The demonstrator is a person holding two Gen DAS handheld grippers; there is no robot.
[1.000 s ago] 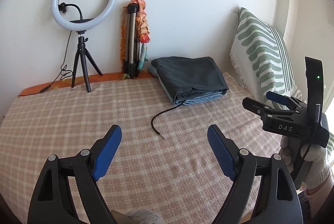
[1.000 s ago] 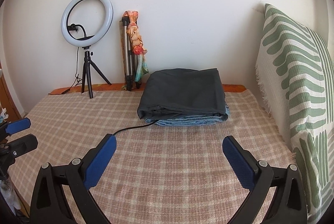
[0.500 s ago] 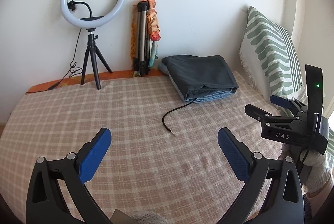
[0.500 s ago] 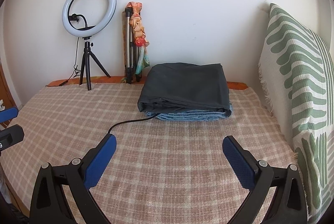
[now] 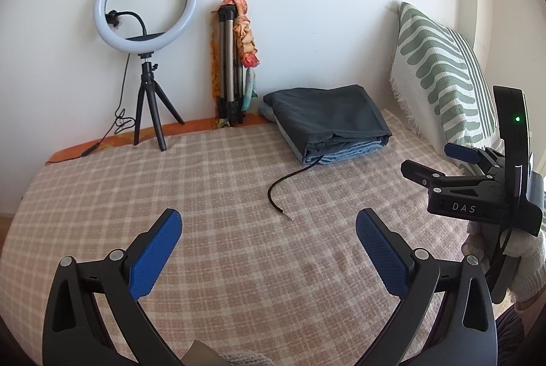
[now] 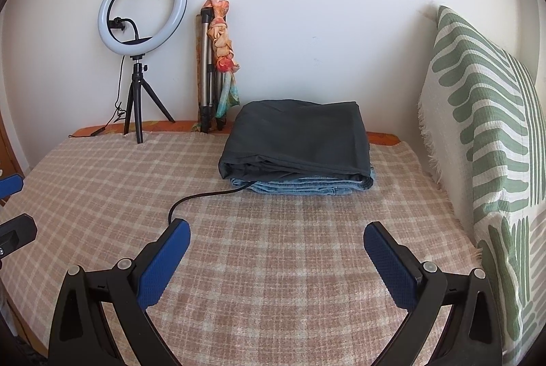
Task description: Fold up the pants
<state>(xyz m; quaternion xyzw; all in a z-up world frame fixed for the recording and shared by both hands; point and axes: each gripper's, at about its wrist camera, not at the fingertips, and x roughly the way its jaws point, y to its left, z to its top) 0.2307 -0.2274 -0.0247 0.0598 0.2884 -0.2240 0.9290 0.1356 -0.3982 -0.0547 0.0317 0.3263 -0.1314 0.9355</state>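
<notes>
Dark grey pants lie folded on top of folded blue jeans at the back of the checked bed; they also show in the left wrist view. My left gripper is open and empty over the bedcover, well short of the stack. My right gripper is open and empty, in front of the stack. The right gripper also shows at the right edge of the left wrist view.
A black cord runs out from under the stack across the checked bedcover. A ring light on a small tripod and a folded tripod with a scarf stand against the back wall. A green-striped pillow leans at the right.
Both views have shifted slightly: the stack sits a little further right and higher in the left wrist view. Both grippers stay open and empty.
</notes>
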